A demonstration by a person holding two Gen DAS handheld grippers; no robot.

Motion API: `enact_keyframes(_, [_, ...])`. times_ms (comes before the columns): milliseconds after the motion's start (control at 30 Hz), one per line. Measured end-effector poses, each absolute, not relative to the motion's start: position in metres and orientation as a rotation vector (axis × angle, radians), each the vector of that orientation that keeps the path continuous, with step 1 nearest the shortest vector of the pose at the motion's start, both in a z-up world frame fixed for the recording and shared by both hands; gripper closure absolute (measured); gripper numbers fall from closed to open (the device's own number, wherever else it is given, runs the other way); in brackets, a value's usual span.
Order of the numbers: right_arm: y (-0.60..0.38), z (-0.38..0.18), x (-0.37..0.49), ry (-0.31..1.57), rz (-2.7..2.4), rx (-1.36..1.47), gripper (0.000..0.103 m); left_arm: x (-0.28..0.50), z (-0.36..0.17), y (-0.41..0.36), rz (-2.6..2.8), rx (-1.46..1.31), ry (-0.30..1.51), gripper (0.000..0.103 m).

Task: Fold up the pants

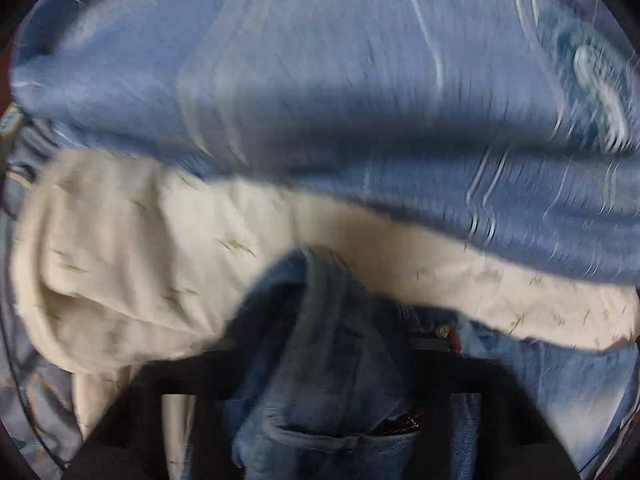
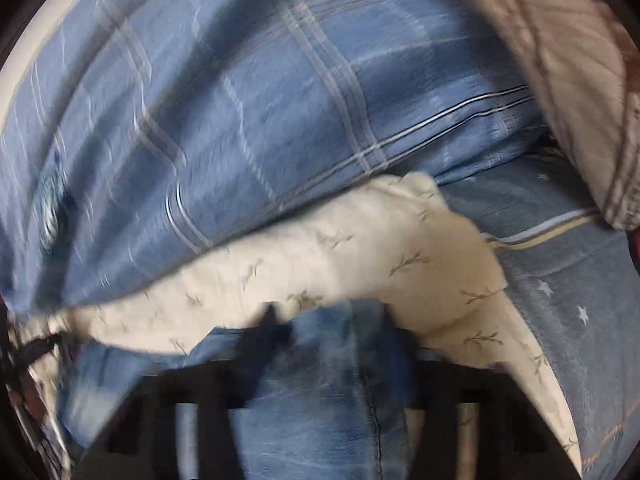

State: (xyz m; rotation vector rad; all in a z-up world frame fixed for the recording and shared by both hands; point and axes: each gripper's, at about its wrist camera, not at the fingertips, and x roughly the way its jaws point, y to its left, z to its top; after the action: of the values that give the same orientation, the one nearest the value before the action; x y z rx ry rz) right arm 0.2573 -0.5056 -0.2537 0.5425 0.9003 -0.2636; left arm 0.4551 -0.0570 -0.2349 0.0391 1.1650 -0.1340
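I see no box or basket in either view; everything lies on soft bedding. My left gripper [image 1: 320, 320] is clamped on a thick bunched fold of the blue denim pants [image 1: 340, 380], and a small pocket opening with a metal rivet [image 1: 441, 332] shows near the black fingers [image 1: 192, 408]. My right gripper [image 2: 332, 328] is also pressed together on denim of the same pants [image 2: 320, 408], where a dark seam runs down the cloth. The pants hang between the fingers, over a cream cloth with small green sprigs [image 2: 360, 248]. Behind it lies a blue checked bed cover with pale stripes [image 2: 260, 100]. At the right I see a darker blue fabric with white stars [image 2: 568, 300] and a beige-brown quilted blanket [image 2: 560, 60]. Both pictures are blurred, and I cannot read any writing.
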Motion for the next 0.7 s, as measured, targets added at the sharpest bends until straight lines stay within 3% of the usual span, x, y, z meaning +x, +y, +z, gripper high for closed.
enact_keyframes(33, [-0.501, -0.252, 0.256, 0.895, -0.278, 0.511, 0.071, 0.454, -0.239, -0.056, -0.128, 0.019, 1.175, 0.094])
enact_keyframes(200, [-0.485, -0.217, 0.241, 0.794, -0.271, 0.411, 0.081, 0.433, -0.212, -0.041, -0.159, -0.04, 1.058, 0.097])
enact_keyframes(467, [-0.476, -0.131, 0.189, 0.509, -0.306, 0.406, 0.082, 0.356, -0.116, 0.012, -0.301, -0.207, 0.81, 0.098])
enact_keyframes(533, [-0.475, -0.133, 0.182, 0.517, -0.33, 0.386, 0.082, 0.329, -0.103, 0.029, -0.324, -0.229, 0.758, 0.098])
enact_keyframes(700, [-0.467, -0.168, 0.13, 0.575, -0.297, 0.419, 0.082, 0.25, -0.131, 0.069, -0.361, -0.239, 0.783, 0.098])
